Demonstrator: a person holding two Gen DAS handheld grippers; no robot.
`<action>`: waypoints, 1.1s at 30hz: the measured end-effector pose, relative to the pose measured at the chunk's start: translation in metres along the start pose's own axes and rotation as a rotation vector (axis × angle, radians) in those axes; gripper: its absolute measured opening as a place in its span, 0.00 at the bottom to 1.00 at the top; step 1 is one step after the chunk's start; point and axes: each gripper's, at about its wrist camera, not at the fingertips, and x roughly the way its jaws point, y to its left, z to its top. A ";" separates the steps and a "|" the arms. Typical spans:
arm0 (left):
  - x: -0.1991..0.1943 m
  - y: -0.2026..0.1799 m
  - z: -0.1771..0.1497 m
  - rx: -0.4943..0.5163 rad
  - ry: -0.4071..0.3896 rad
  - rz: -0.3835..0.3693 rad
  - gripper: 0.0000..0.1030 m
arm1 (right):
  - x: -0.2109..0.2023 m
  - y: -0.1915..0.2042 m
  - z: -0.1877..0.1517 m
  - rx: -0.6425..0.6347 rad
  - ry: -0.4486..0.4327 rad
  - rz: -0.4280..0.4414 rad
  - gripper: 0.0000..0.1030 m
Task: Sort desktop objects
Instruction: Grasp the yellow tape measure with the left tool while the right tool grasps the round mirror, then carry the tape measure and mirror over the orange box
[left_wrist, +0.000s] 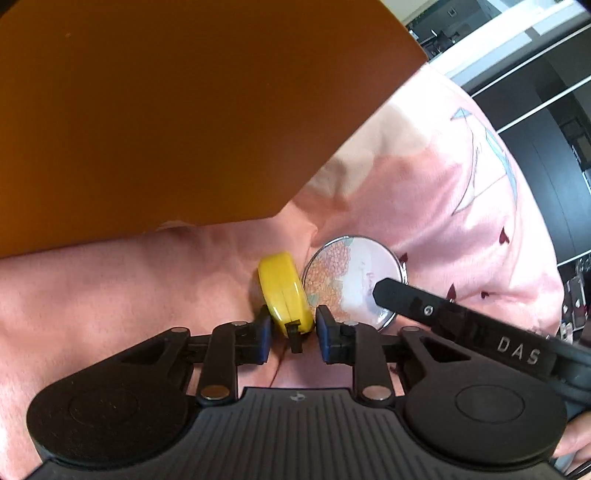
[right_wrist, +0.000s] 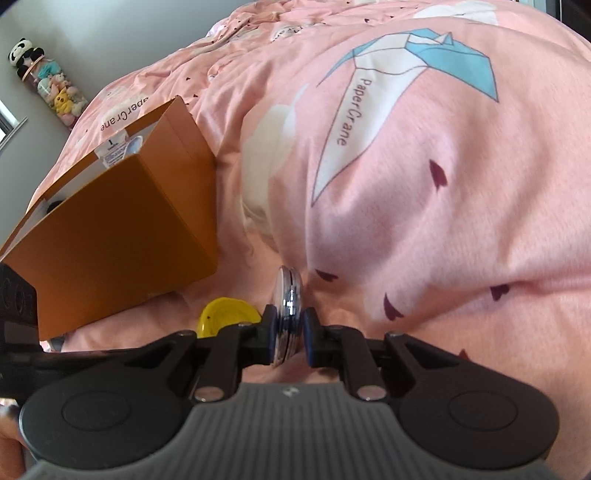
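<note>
Above the pink quilt (right_wrist: 424, 221) beside the orange box (right_wrist: 122, 236), the left gripper (left_wrist: 291, 330) is pinching a small, hard, probably light yellow tape measure (left_wrist: 282, 290) across its flat faces while the right gripper (right_wrist: 290, 334) is clamping a slick, breakable-looking compact mirror (right_wrist: 290, 295) edge-on, likely prone to slipping.

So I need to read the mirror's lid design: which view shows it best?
The left wrist view: the compact mirror faces the camera, its floral lid visible. The right wrist view shows only its chrome edge, clamped in the right gripper.
</note>
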 end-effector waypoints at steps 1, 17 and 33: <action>0.000 0.000 0.001 -0.001 -0.001 0.000 0.26 | 0.001 0.001 0.000 0.006 -0.006 0.001 0.15; -0.094 0.005 -0.016 0.078 -0.087 0.024 0.21 | -0.050 0.041 -0.003 -0.066 -0.152 0.018 0.14; -0.206 -0.027 -0.006 0.173 -0.312 -0.022 0.21 | -0.121 0.095 0.045 -0.186 -0.291 0.215 0.14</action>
